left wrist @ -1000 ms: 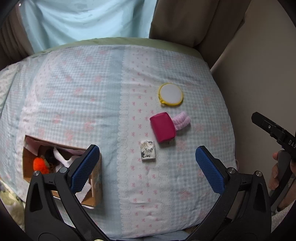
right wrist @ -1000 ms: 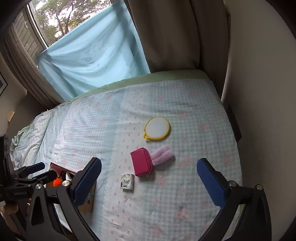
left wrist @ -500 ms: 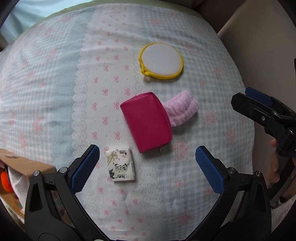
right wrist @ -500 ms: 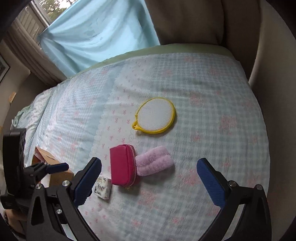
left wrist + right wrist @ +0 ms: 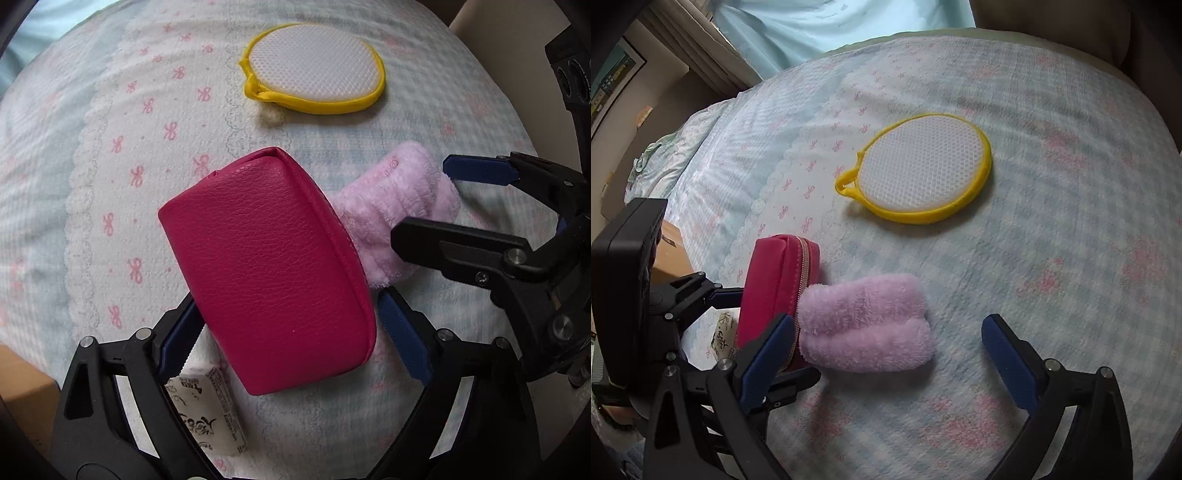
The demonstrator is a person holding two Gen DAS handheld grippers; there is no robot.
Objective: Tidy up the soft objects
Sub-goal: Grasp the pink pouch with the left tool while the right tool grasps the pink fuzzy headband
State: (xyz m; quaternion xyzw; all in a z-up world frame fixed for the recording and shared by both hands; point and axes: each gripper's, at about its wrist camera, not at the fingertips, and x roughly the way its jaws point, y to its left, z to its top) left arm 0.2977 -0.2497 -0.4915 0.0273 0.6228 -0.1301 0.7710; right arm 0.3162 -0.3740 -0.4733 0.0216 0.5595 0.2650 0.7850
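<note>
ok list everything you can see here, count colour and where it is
pouch: 1, magenta, zipped, middle of the bed, between the left gripper's open jaws
fluffy roll: 1, pale pink, touching the pouch's right side, between the right gripper's jaws
round mesh pad: 1, white with yellow rim and loop, farther up the bed, apart from the rest
small packet: 1, white with dark print, beside the pouch's near left corner
cardboard box: 1, brown, left edge of the bed, contents not visible
bedspread: 1, pale blue check with pink bows
curtain: 1, light blue, behind the bed
left gripper: 1, black with blue pads, just been closing, pads not seen pressing
right gripper: 1, same, just been closing, open
</note>
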